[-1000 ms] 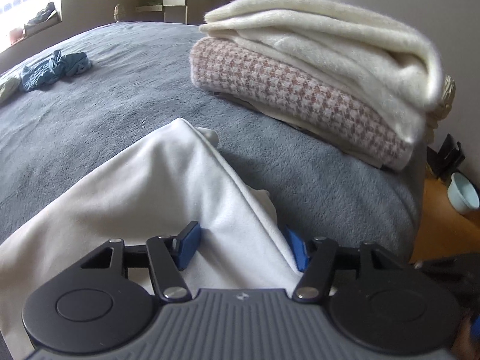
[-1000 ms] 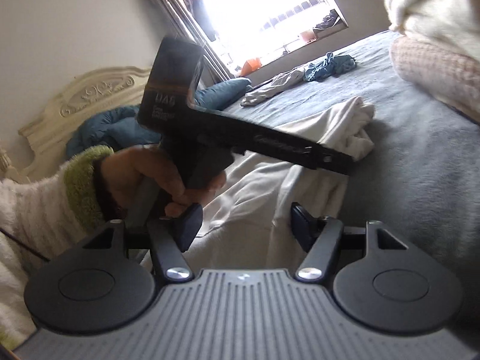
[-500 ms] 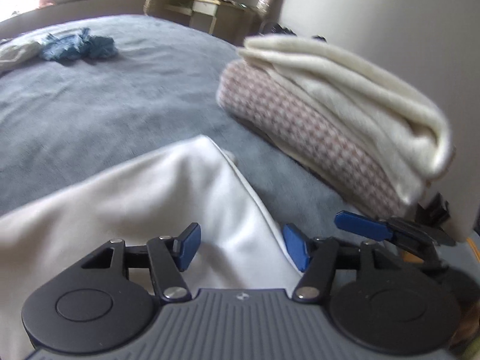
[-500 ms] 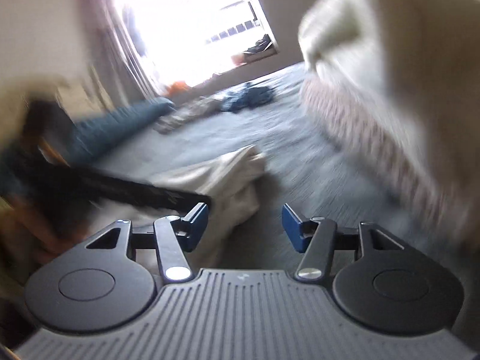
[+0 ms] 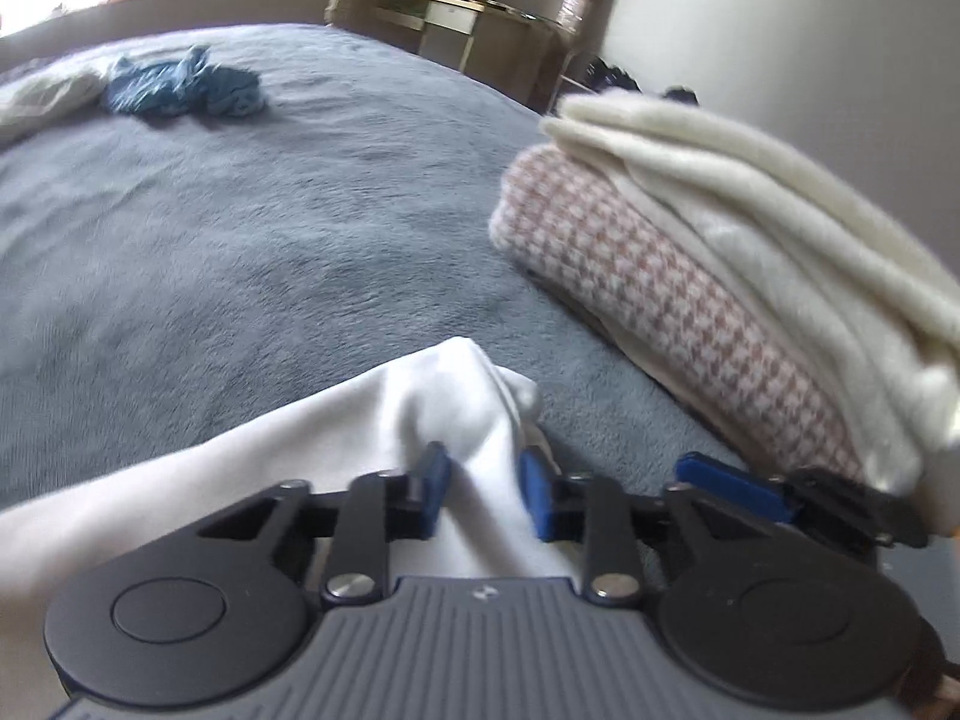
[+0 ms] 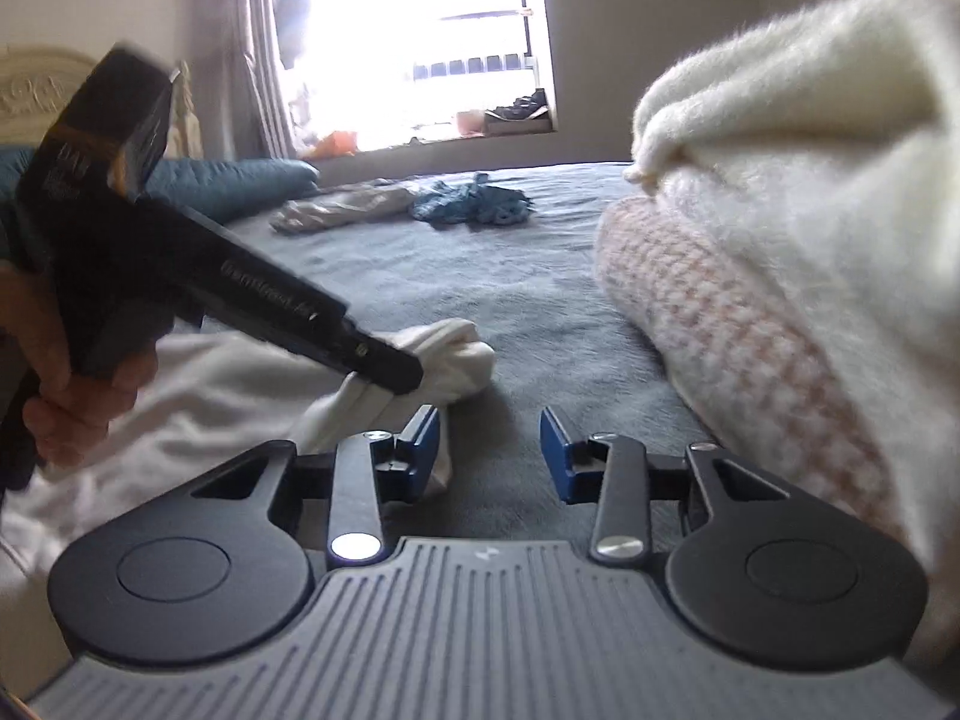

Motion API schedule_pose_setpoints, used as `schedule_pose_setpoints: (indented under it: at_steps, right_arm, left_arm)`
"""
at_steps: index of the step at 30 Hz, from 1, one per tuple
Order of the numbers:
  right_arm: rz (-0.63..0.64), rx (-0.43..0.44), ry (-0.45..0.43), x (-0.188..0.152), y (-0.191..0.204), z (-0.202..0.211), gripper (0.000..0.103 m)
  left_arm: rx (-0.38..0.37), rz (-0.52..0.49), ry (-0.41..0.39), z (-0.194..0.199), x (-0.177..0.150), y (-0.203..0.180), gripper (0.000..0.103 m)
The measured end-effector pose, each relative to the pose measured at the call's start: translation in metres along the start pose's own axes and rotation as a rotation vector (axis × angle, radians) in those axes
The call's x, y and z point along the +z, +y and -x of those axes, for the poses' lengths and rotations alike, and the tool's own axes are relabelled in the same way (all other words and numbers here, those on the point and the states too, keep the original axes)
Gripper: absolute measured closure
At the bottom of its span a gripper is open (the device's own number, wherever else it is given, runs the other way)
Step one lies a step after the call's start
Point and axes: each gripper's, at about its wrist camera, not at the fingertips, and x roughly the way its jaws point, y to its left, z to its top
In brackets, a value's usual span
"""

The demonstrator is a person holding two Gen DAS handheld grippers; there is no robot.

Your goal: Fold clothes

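Your grey bed (image 5: pixel 252 252): folded stack (image 5: pixel 708 276) right, bright window (image 6: pixel 420 42) beyond. Left claw (image 5: pixel 483 495) closing, gripping white garment (image 5: pixel 384 420); right claw (image 6: pixel 492 456) closing, empty. Tool lettering unreadable.

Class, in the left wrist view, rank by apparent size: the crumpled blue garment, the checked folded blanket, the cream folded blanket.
1-2. Cream blanket and checked blanket: too alike to rank.
3. Blue garment, though it lies farthest away.

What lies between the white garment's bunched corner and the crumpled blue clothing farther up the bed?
Nothing but bare grey fleece bedcover between the white garment's bunched corner and the crumpled blue clothing; both wrist views show it.
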Motion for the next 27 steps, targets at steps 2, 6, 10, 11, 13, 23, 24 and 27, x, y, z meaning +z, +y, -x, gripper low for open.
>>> schedule_pose_setpoints:
  at_steps: [2,6,10,11,13,23,24,27]
  right_arm:
    - [-0.065,0.04,0.012,0.005,-0.008,-0.009,0.072]
    - [-0.163,0.1,0.001,0.013,-0.019,-0.022,0.072]
    - [-0.197,0.127,-0.002,0.018,-0.017,-0.031,0.069]
    - [-0.205,0.123,0.013,0.018,-0.017,-0.037,0.065]
    - [-0.243,0.111,0.051,0.016,-0.02,-0.05,0.063]
    - [-0.028,0.222,-0.034,0.013,0.002,-0.045,0.091]
    - [-0.012,0.242,-0.022,0.014,0.004,-0.048,0.091]
    - [0.027,0.307,0.029,0.016,0.008,-0.058,0.091]
  left_arm:
    - [-0.025,0.04,-0.008,0.003,-0.002,0.008,0.087]
    - [-0.067,0.072,-0.058,0.018,-0.005,0.014,0.09]
    - [-0.083,0.074,-0.078,0.026,-0.007,0.016,0.09]
    - [-0.085,0.078,-0.079,0.027,-0.007,0.017,0.09]
    - [-0.09,0.088,-0.079,0.027,-0.007,0.018,0.09]
    - [-0.11,0.088,-0.09,0.028,-0.004,0.018,0.09]
    - [-0.11,0.087,-0.092,0.029,-0.004,0.018,0.091]
    - [-0.113,0.085,-0.096,0.029,-0.003,0.018,0.091]
